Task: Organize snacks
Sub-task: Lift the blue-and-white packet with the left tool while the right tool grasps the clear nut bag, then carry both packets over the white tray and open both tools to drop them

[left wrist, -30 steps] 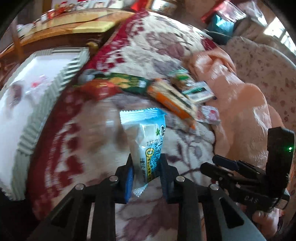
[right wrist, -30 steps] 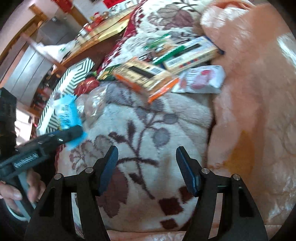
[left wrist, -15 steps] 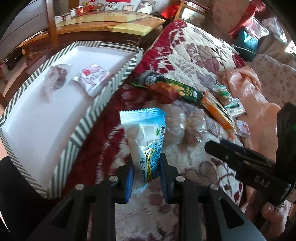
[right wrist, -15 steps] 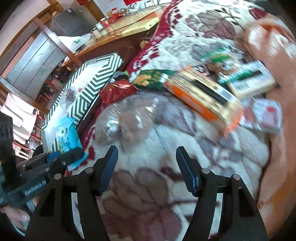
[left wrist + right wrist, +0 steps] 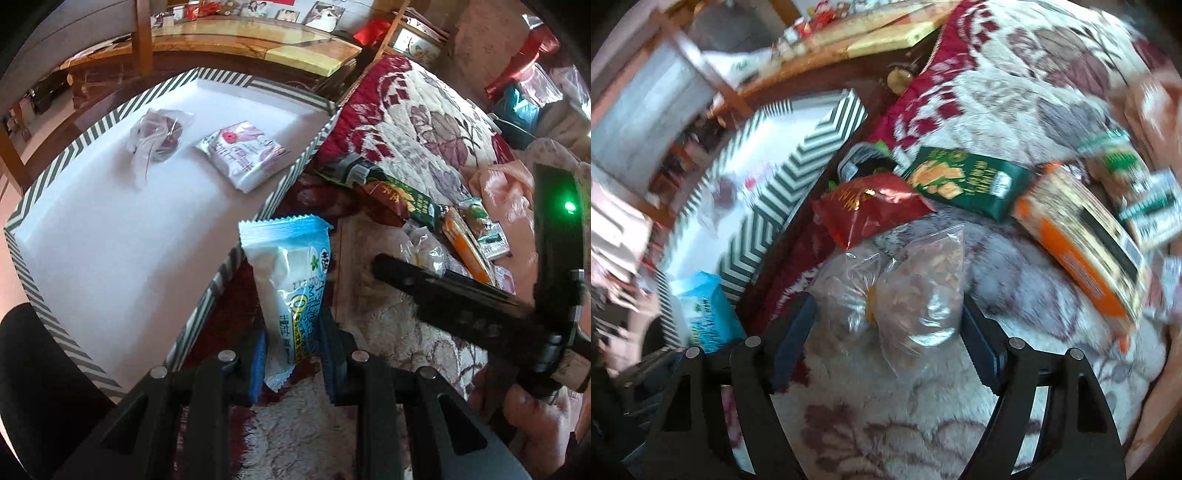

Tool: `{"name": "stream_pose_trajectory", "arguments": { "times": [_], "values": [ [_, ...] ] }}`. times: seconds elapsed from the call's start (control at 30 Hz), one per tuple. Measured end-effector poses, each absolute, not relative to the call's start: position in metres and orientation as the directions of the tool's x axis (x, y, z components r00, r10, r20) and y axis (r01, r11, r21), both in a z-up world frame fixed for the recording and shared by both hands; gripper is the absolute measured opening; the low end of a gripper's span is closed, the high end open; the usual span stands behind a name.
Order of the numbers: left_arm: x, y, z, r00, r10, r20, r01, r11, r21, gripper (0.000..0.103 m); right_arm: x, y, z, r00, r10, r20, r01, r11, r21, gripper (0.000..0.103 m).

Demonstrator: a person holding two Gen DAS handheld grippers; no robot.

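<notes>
Since the earlier frames both grippers have shifted left toward the striped tray (image 5: 207, 306). Left gripper (image 5: 291, 354) clamps a blue-and-white snack packet (image 5: 291, 284) upright just beside the tray's right rim. Right gripper (image 5: 886, 332), jaws just widened, straddles a clear bag of snacks (image 5: 905, 295) on the floral blanket (image 5: 1015, 92) without pressing it. Two packets lie in the tray; others lie farther right.

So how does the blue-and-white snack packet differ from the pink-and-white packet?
The blue-and-white snack packet stands upright, clamped in the left gripper, just outside the striped tray; the pink-and-white packet lies flat inside that tray, untouched. The first looks long and narrow, the second nearly square. Both are sealed plastic wrappers.
</notes>
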State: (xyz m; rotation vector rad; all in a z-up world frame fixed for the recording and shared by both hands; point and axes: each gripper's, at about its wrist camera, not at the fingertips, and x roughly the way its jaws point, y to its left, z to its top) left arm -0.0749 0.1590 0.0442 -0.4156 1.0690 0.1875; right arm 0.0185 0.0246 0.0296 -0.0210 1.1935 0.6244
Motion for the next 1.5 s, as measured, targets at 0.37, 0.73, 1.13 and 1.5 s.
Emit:
{"name": "stream_pose_trajectory", "arguments": {
  "times": [0.37,0.73,1.13,1.5],
  "values": [
    [-0.074,0.162,0.036,0.458,-0.069,-0.886,-0.35,0.903,-0.251,0.027,0.01,0.044,0.025,0.22,0.448,-0.867,-0.641,0.736,0.218,0.056],
    [-0.075,0.155,0.044,0.475,-0.039,-0.879,-0.33,0.918,-0.219,0.027,-0.001,0.0,0.037,0.187,0.52,-0.834,-0.617,0.722,0.312,0.045],
    [-0.075,0.145,0.061,0.504,0.018,-0.863,-0.309,0.938,-0.16,0.027,-0.007,-0.018,0.064,0.214,0.553,-0.805,-0.613,0.718,0.33,0.045],
    [-0.075,0.157,0.074,0.525,0.056,-0.849,-0.325,0.936,-0.139,0.027,-0.011,-0.006,0.08,0.212,0.568,-0.795,-0.64,0.696,0.326,0.045]
  ]
}}
